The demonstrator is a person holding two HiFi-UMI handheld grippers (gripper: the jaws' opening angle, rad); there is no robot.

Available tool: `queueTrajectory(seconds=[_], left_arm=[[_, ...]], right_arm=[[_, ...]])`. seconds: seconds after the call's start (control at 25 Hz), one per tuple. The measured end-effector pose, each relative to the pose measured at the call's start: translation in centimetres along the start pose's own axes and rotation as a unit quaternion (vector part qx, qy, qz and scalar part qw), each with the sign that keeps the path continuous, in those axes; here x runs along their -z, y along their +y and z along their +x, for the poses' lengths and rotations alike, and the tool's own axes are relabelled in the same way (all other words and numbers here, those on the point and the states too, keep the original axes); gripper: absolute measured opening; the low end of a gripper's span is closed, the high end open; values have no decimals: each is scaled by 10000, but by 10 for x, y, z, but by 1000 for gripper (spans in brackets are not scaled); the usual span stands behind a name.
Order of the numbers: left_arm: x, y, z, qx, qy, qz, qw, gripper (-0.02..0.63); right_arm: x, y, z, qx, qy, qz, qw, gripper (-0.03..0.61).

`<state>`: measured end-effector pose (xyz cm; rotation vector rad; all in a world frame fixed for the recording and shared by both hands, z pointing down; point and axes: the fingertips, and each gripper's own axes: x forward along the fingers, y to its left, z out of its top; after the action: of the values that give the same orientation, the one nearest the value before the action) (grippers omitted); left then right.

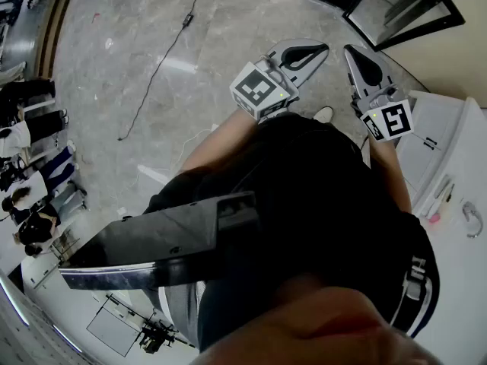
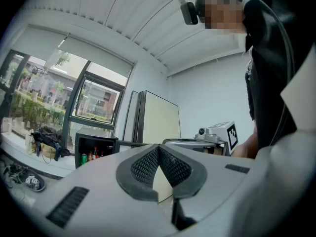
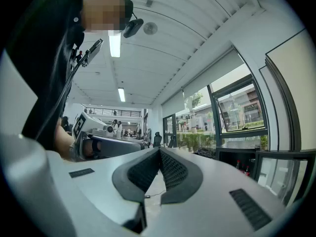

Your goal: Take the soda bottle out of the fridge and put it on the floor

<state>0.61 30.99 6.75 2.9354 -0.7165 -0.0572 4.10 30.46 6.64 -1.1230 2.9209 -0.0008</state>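
A small black fridge [image 2: 96, 149] stands open under the window, far ahead of both grippers. Small bottles [image 2: 95, 153] and a green can [image 2: 84, 157] stand inside; which one is the soda bottle I cannot tell. In the right gripper view the fridge [image 3: 237, 159] shows red-capped bottles [image 3: 240, 165]. From the head view its door [image 1: 411, 10] stands open at the top right. My left gripper [image 1: 316, 49] [image 2: 159, 147] is shut and empty, held in the air. Beside it, my right gripper [image 1: 351, 50] [image 3: 159, 149] is also shut and holds nothing.
A black cable [image 1: 163, 59] runs across the marble floor [image 1: 137, 21]. A white cabinet [image 1: 449, 166] stands at the right. Several people [image 1: 30, 128] stand at the far left. A tall beige cabinet [image 2: 158, 117] stands right of the fridge.
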Motion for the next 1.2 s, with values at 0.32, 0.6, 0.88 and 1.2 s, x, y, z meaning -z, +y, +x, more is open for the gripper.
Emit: queueTrajectory(seconds=[0.32,0.6,0.88,1.2], left_arm=[[7,-1,0,-163,81,2,9998,-2],[5,-5,12,-131,78,-15,9999,-2],[0,-17,31,-198,-65,182,9996,-2],[13,-27,59,-548,14,61,9985,-2]], right_arm=[[9,3,-8,-181,44,67,9998,11],[6,-8,-16,-250,-84,-28,9996,11],[7,-26,-32,-306,-113,43,9995,11],[9,-40,-56,-604,-130,140,9980,11]])
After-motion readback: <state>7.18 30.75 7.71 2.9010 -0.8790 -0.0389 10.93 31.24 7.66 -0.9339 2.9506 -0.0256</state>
